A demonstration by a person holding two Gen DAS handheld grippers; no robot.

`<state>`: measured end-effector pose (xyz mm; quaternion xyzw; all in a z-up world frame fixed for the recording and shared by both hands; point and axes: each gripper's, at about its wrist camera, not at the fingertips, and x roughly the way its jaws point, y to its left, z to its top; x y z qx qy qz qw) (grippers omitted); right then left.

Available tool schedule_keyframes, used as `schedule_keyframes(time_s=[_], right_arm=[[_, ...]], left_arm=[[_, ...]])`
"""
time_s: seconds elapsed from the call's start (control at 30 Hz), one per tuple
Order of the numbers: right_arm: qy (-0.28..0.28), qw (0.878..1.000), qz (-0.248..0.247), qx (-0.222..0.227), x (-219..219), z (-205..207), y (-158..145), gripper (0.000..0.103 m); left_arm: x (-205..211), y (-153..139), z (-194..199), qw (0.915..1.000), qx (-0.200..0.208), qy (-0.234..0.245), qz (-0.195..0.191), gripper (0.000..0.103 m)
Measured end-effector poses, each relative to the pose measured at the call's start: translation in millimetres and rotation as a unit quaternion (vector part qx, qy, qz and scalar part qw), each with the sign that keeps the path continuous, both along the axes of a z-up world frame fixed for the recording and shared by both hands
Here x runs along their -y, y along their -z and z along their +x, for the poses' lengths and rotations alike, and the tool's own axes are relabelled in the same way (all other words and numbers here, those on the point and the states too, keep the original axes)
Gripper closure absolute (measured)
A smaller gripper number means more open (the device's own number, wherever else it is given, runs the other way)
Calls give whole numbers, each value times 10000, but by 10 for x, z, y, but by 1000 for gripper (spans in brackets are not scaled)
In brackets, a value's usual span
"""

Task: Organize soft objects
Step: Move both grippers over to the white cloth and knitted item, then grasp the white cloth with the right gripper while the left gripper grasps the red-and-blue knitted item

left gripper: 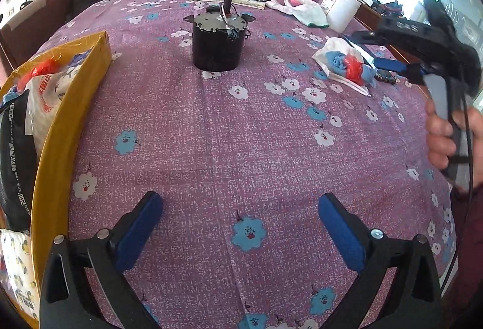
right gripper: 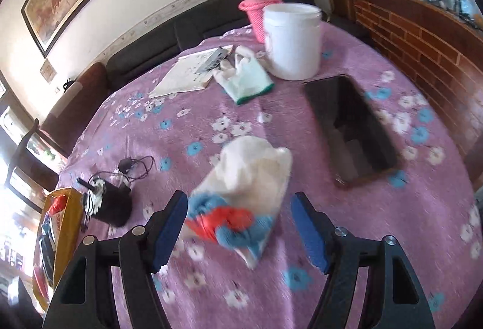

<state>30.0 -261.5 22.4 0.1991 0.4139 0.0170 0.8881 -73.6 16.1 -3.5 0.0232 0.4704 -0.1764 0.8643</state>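
Observation:
A soft bundle of white cloth with blue and red knit lies on the purple flowered tablecloth; it also shows in the left wrist view. My right gripper is open, its blue pads on either side of the bundle's near end, just above it. In the left wrist view the right gripper reaches the bundle from the right. My left gripper is open and empty over bare tablecloth. A white glove with green cuff lies further back. A yellow cardboard box at the left holds bags and soft items.
A black motor with cord stands mid-table. A white tub, a pink-sleeved flask, a notebook and a black phone lie at the back and right. A brick wall is right of the table.

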Motion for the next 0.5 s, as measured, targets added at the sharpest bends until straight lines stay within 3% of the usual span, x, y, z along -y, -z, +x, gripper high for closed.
schedule_keyframes(time_s=[0.1,0.2,0.27,0.3,0.4,0.5], right_arm=[[-751,9948,536,-432,-163,123,141,28],[-2384,9599,1400,-473,-516,-150,59,28],[-2610,9588,1112,-116,-550,-398,-144,28],[-2440,9654,921,31,-488,-480,-231,27],[-1028,9946,137,62,-81,-518,-331,23],[-137,9992,-229,-308,208,-363,-169,23]], left_arm=[[9,2,0,10000,3,9,51,0],[-11,-5,-2,10000,3,-2,-20,0],[-26,-8,1,10000,3,-13,-72,0],[-29,-8,3,10000,3,-16,-81,0],[-28,-6,0,10000,5,-18,-78,0],[-33,-7,1,9999,4,-19,-105,0]])
